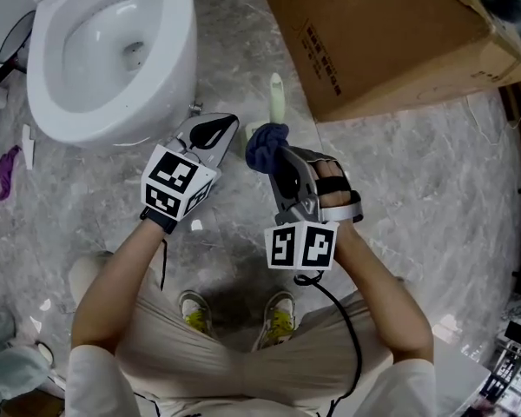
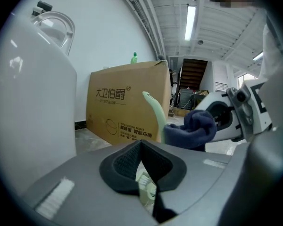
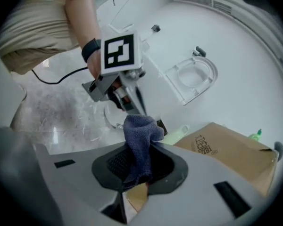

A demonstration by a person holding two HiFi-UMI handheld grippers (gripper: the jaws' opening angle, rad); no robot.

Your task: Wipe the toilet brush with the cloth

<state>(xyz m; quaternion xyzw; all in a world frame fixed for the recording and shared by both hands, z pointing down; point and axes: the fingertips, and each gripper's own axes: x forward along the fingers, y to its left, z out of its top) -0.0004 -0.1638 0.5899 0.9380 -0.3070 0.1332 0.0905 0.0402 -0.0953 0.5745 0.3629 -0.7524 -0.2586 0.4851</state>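
Note:
The pale green toilet brush is held in my left gripper (image 1: 221,129), whose jaws are shut on its bristle end (image 2: 146,186). Its curved handle (image 1: 276,94) sticks out toward the cardboard box and rises ahead in the left gripper view (image 2: 155,113). My right gripper (image 1: 282,159) is shut on a dark blue cloth (image 1: 266,144), bunched up just beyond its jaws (image 3: 140,134). The cloth (image 2: 191,128) sits against the lower part of the handle, right of my left gripper. The green handle (image 3: 179,133) peeks out behind the cloth.
A white toilet (image 1: 113,50) stands at the upper left, close to my left gripper. A large cardboard box (image 1: 391,33) lies at the upper right on the grey marble floor (image 1: 434,172). The person's shoes (image 1: 234,315) are below the grippers.

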